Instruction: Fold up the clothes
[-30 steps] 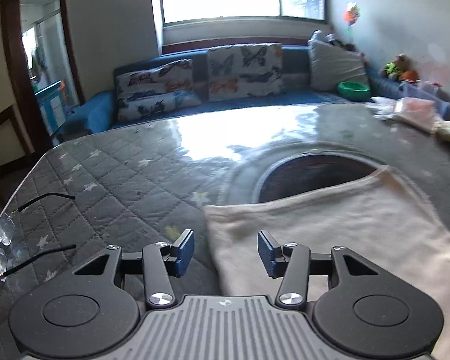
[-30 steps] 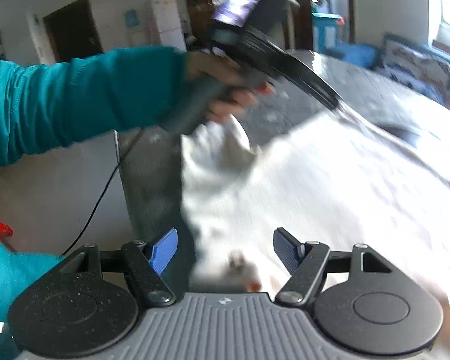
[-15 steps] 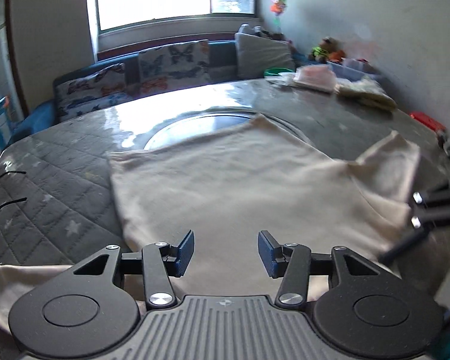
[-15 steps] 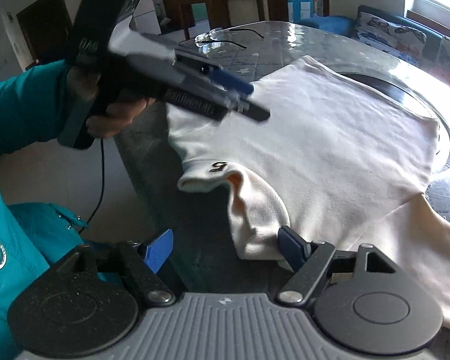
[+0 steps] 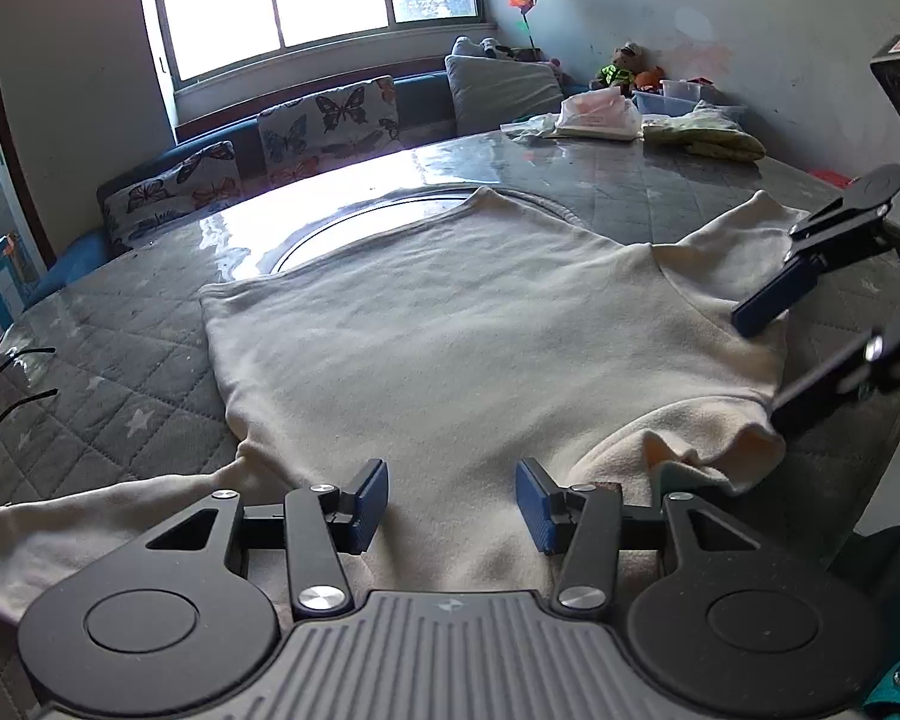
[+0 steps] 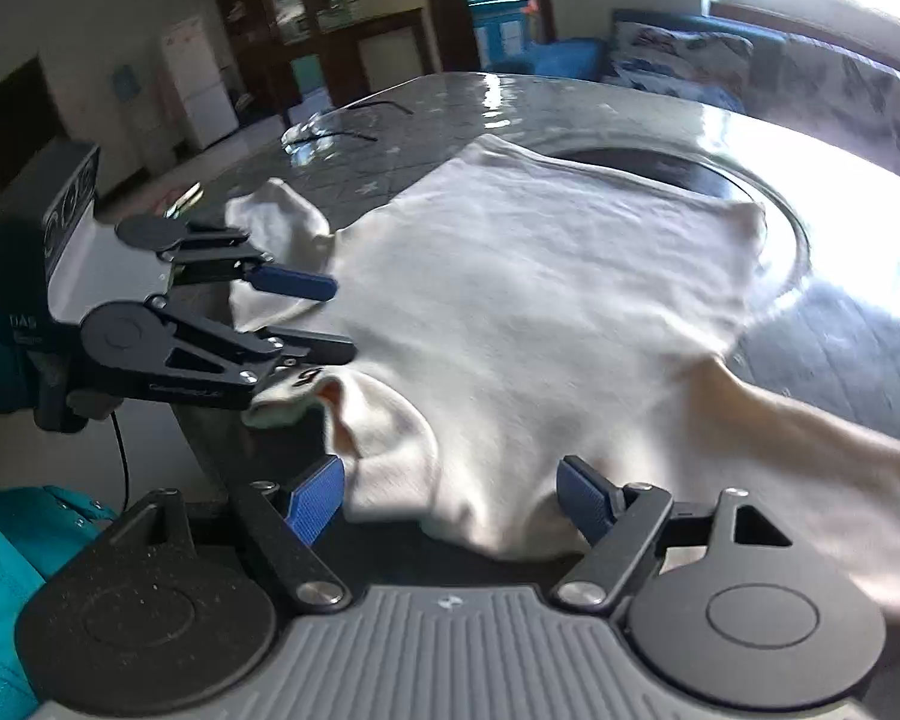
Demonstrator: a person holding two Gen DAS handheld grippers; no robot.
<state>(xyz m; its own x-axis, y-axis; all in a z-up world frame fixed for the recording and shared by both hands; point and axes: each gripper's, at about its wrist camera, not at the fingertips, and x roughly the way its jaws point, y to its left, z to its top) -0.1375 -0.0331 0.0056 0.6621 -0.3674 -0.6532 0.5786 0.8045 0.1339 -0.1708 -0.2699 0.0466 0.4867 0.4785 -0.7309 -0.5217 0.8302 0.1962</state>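
Note:
A cream T-shirt [image 5: 462,336] lies spread flat on the round table [image 5: 120,324], collar toward the near edge, sleeves out to both sides. It also shows in the right wrist view [image 6: 546,276]. My left gripper [image 5: 450,501] is open over the shirt's near edge by the collar; it shows from the side in the right wrist view [image 6: 324,318], jaws apart at the collar label. My right gripper [image 6: 450,498] is open over the shoulder near the collar; in the left wrist view [image 5: 774,348] it hovers at the right sleeve.
Eyeglasses [image 6: 324,132] lie on the table beyond the left sleeve. Bags and folded cloth [image 5: 630,120] sit at the table's far right. A round dark inset [image 6: 678,174] lies under the shirt's hem. A sofa with cushions [image 5: 306,132] stands behind the table.
Both grippers have swung in toward the shirt's collar end. The left gripper has come down to the collar label, and the right has moved closer over the shoulder. Both stay open.

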